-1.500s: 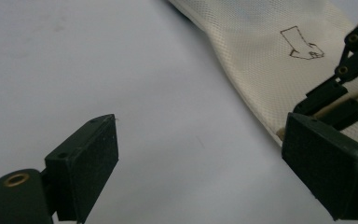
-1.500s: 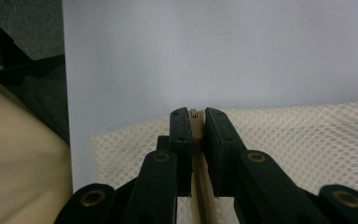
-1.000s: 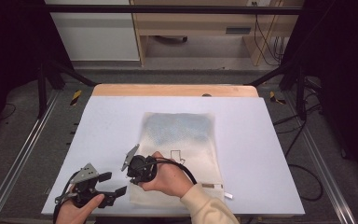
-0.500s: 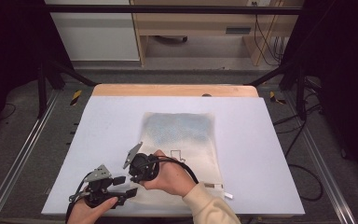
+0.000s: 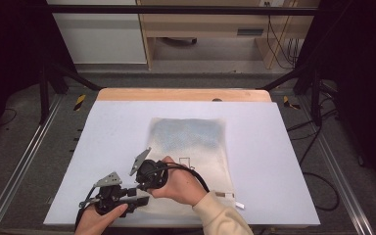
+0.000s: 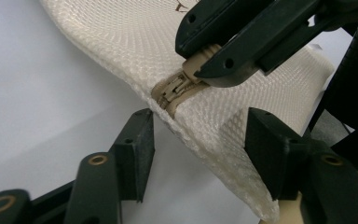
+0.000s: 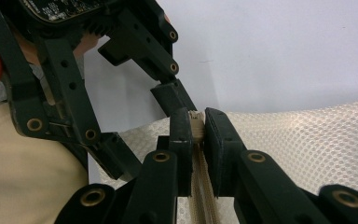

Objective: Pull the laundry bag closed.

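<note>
Mesh pouch (image 5: pixel 191 156), cream with a bluish far half, lies flat near the middle of the white table (image 5: pixel 284 161), its near edge close to the table's near side. A small white tag (image 5: pixel 230 198) sits at its near right corner.

Right gripper (image 5: pixel 144 172): clamped on the beige zipper pull (image 7: pixel 196 125) at the pouch's near left corner. In the right gripper view both pads press on the pull from either side, with the zipper teeth (image 7: pixel 198 186) running down between the jaws. In the left gripper view the same grip shows from the other side: the pull (image 6: pixel 200 63) sits pinched between the two black jaws, and the zipper end (image 6: pixel 172 93) just below it.

Left gripper (image 5: pixel 127 198): at the pouch's near left edge, just left of and nearer than the right gripper. Its jaws have just been closing. In the left gripper view they straddle the pouch's folded mesh edge (image 6: pixel 205 135) below the zipper end, gaps visible on both sides; pads not yet pressing on the fabric.
</note>
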`<state>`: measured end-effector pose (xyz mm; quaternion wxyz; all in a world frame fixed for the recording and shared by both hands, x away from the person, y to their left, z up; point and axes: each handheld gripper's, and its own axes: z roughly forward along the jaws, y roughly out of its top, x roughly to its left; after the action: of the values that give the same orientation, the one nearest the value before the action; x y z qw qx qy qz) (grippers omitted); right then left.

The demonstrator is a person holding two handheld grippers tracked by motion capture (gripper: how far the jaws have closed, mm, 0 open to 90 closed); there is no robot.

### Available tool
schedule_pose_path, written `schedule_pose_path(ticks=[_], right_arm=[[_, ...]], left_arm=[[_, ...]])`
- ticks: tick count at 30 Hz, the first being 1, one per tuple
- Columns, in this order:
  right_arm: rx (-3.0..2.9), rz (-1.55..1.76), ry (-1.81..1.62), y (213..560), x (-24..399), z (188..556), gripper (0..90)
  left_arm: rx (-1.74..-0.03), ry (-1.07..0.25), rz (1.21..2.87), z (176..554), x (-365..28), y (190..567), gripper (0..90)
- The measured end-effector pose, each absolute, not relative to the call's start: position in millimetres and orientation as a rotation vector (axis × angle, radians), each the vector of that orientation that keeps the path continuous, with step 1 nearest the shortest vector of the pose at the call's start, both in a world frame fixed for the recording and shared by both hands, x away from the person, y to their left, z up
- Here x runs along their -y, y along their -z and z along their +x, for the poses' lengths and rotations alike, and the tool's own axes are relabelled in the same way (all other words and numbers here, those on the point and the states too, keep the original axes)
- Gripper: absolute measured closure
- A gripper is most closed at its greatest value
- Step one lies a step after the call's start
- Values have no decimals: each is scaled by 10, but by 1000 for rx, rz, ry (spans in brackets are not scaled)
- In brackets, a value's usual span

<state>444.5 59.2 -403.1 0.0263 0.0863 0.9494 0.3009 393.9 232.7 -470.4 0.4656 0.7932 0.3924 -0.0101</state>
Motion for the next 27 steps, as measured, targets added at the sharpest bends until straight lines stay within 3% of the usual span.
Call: schedule_pose_path(ticks=[17,27], right_arm=[[-2928,257,-940,4035,-599,4441,818],[-2929,255,-937,4030,-596,4440,819]], left_arm=[[-903,120,1948,4091,-2259,4806,474],[-900,119,1948,4127,-2278,4826,557]])
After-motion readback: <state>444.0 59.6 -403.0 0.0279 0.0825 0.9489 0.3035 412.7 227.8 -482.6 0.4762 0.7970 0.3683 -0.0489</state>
